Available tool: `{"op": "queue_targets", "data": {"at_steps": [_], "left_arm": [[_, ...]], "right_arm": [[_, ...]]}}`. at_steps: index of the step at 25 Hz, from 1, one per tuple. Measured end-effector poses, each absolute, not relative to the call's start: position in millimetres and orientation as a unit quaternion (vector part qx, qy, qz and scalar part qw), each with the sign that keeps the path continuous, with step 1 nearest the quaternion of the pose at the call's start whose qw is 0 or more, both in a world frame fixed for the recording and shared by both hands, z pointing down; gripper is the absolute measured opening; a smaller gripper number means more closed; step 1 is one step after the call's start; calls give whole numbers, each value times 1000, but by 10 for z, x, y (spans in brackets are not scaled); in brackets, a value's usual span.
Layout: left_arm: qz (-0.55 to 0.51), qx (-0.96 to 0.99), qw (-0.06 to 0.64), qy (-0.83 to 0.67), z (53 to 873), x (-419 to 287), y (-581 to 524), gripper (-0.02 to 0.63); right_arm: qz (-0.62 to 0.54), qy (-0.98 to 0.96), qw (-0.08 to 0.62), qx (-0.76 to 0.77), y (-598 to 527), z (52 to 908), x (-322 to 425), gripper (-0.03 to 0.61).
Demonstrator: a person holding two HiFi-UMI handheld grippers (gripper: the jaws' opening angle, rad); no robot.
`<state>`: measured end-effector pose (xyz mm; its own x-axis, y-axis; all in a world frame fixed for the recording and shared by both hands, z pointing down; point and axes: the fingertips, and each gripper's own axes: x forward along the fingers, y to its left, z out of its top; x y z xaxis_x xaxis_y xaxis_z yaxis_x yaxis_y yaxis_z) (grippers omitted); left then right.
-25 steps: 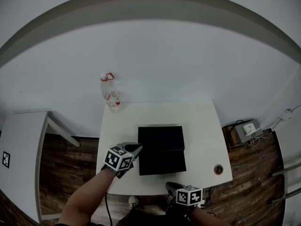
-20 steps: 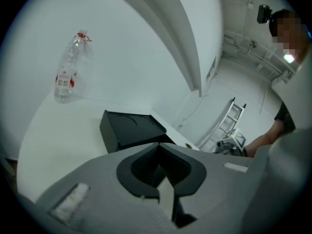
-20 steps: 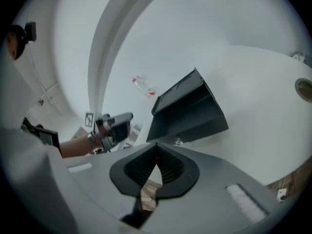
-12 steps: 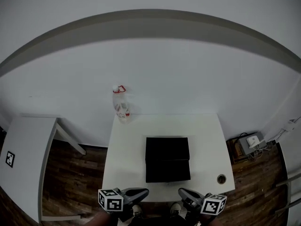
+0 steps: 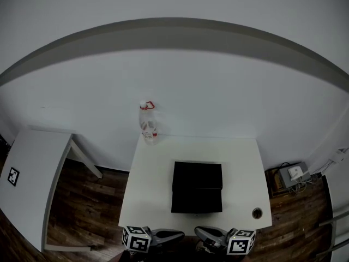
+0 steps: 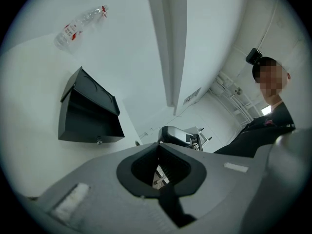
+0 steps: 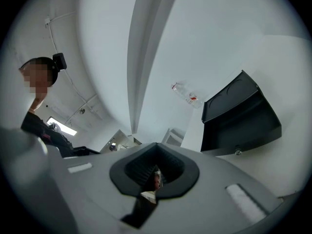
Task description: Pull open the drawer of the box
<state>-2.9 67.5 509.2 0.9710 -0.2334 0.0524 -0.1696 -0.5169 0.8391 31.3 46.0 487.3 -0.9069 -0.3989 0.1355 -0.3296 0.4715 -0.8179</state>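
A black box (image 5: pixel 197 175) stands mid-table on the white table (image 5: pixel 147 190). Its drawer (image 5: pixel 196 201) sticks out toward the front edge, and a small knob (image 6: pixel 99 141) shows on its front. Both grippers hang low at the table's front edge, apart from the box. My left gripper (image 5: pixel 177 235) is shut with nothing in it. My right gripper (image 5: pixel 199 232) is shut and empty too, its tip facing the left one. In the left gripper view the box (image 6: pixel 87 108) lies up left; in the right gripper view the box (image 7: pixel 239 116) lies to the right.
A clear plastic bottle (image 5: pixel 148 123) with a red cap stands at the table's back left corner. A round hole (image 5: pixel 257 213) sits near the front right corner. A second white table (image 5: pixel 32 168) stands left over wooden floor (image 5: pixel 92 212). A grey device with cables (image 5: pixel 294 174) lies right.
My left gripper has come away from the box's left side. Both grippers have drawn back to the table's front edge, and the head view has pulled back. The box has stayed put.
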Motion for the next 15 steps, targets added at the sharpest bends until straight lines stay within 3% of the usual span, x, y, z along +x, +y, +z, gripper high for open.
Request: {"op": "queue_targets", "data": {"at_steps": [15], "left_arm": [[-31, 872, 472, -126, 5111, 17, 606, 5]], "right_arm": [[-466, 856, 36, -221, 512, 4876, 380, 5]]}}
